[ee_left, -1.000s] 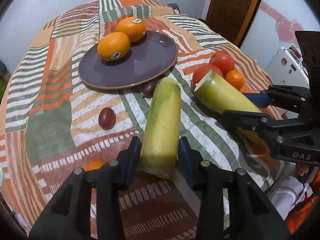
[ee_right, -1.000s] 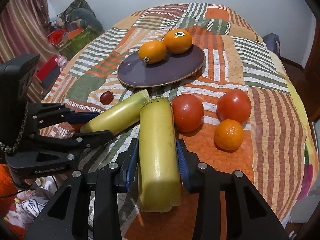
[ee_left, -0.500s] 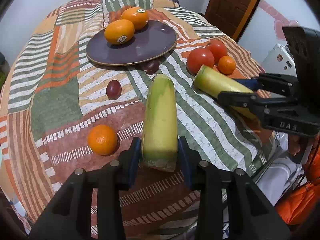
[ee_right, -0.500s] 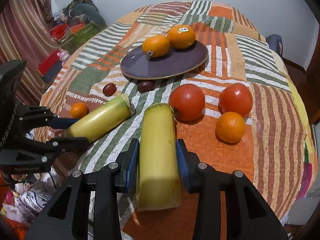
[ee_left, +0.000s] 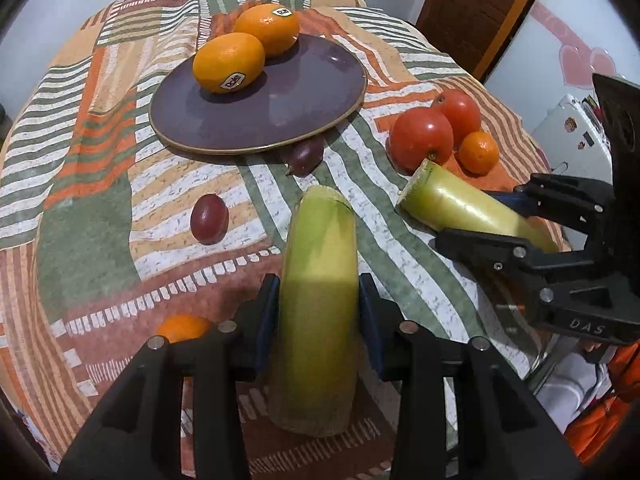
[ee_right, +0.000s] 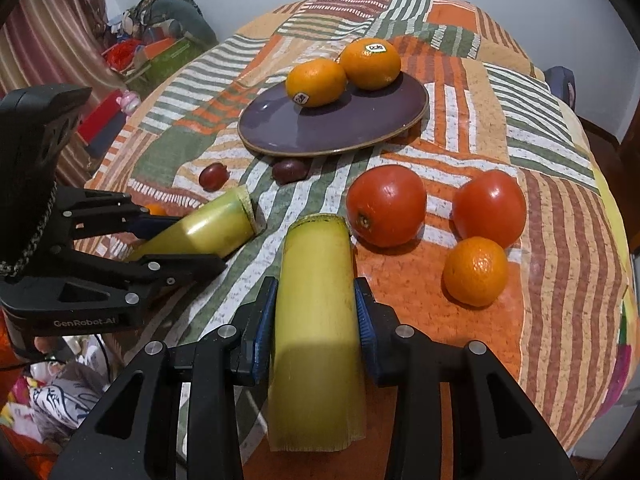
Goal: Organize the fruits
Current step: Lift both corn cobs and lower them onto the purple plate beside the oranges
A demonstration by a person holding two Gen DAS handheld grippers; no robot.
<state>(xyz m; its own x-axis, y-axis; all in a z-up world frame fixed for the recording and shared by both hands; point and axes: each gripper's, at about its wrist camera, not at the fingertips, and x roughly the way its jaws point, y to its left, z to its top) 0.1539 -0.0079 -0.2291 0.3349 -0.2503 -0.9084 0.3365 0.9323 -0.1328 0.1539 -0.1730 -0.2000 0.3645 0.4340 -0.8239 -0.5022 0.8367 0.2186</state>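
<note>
L gripper (ee_left: 319,308) lower, both fingers clamping sugarcane pieces (ee_left: 318,312)

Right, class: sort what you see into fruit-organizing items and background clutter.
Job items:
- two yellow-green cane pieces
- purple round plate
- stickered oranges
- red tomatoes
- small mandarin
- dark red plums

Lying about:
- patchwork tablecloth
- floor clutter
- wooden door

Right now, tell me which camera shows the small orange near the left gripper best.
The left wrist view, though only partly: the small orange peeks out behind a finger of the left gripper, so its upper half shows. The right wrist view gives less, just an orange sliver behind the left gripper's arm.
</note>
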